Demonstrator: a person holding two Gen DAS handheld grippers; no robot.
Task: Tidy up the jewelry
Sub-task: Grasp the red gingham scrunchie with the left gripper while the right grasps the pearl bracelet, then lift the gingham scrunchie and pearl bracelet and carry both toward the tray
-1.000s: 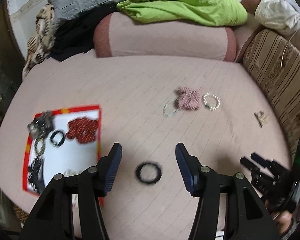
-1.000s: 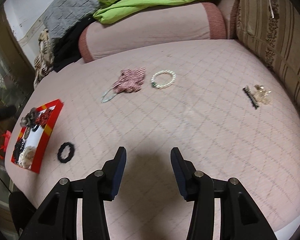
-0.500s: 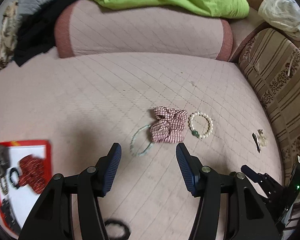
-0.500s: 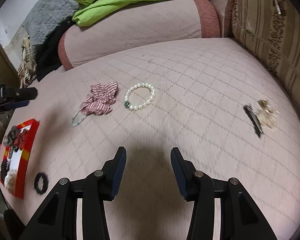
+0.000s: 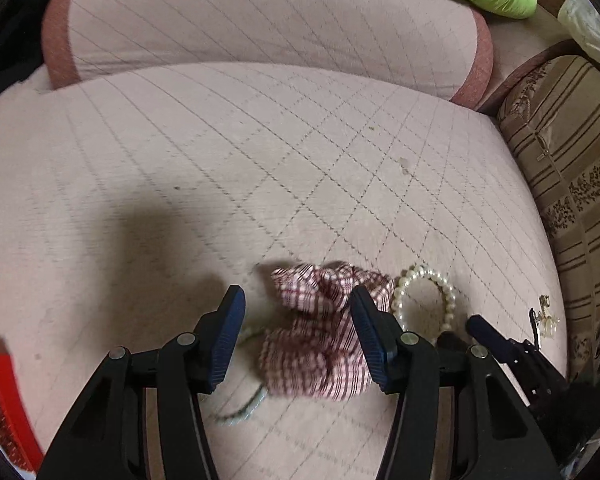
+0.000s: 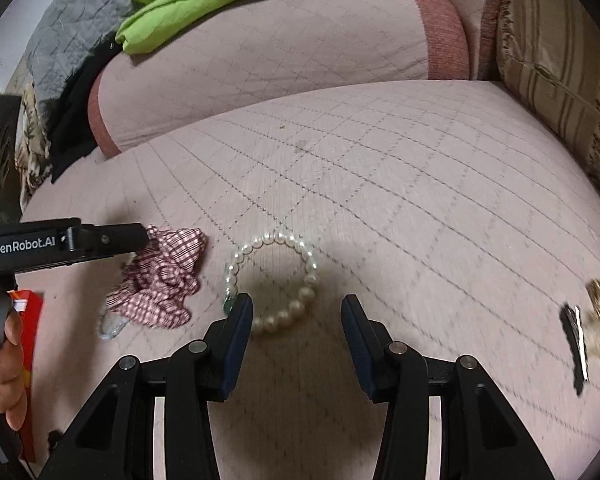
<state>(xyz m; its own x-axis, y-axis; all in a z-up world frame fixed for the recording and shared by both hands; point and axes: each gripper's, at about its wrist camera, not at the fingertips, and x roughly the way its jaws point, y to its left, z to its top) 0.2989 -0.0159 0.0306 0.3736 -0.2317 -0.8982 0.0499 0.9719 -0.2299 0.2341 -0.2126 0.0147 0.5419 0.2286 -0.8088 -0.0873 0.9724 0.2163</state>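
Over the checked scrunchie, left gripper fingers gape wide, empty; right gripper likewise above the pearl bracelet.

The green bangle is lying mostly hidden under the checked scrunchie. The left gripper's right finger is covering the scrunchie's edge. The red tray is running off the lower left. At far right, the hair clips are blurring together.
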